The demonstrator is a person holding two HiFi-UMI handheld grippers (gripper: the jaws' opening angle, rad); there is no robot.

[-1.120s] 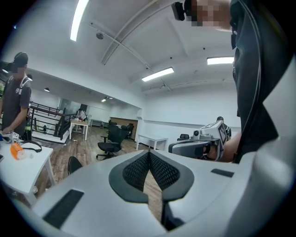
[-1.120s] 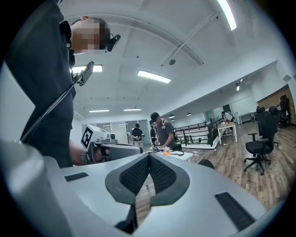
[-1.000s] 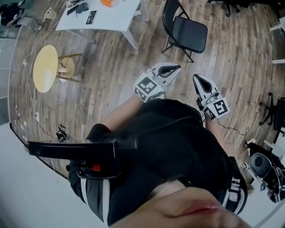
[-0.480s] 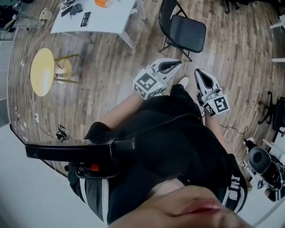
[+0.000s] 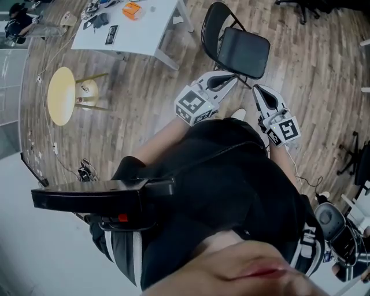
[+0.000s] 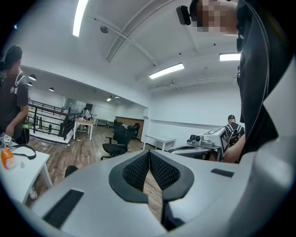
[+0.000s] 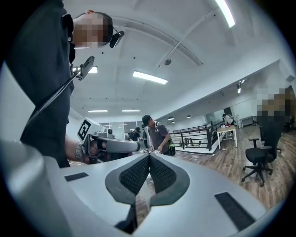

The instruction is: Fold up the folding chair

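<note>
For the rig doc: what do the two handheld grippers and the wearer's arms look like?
The left gripper and right gripper match: white tapering shells, black mesh-textured fingers, each with a white cube bearing black square markers. A thin cable runs off the right one. The person wears a black top; the forearms are unsleeved.

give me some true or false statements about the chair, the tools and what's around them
The folding chair stands unfolded on the wooden floor. True.
The left tool grips the chair's seat. False: its jaws are shut on nothing.
The right tool is shut and empty. True.
An orange thing lies on the white table. True.
The round yellow stool stands right of the chair. False: it stands far to the chair's left in the head view.
</note>
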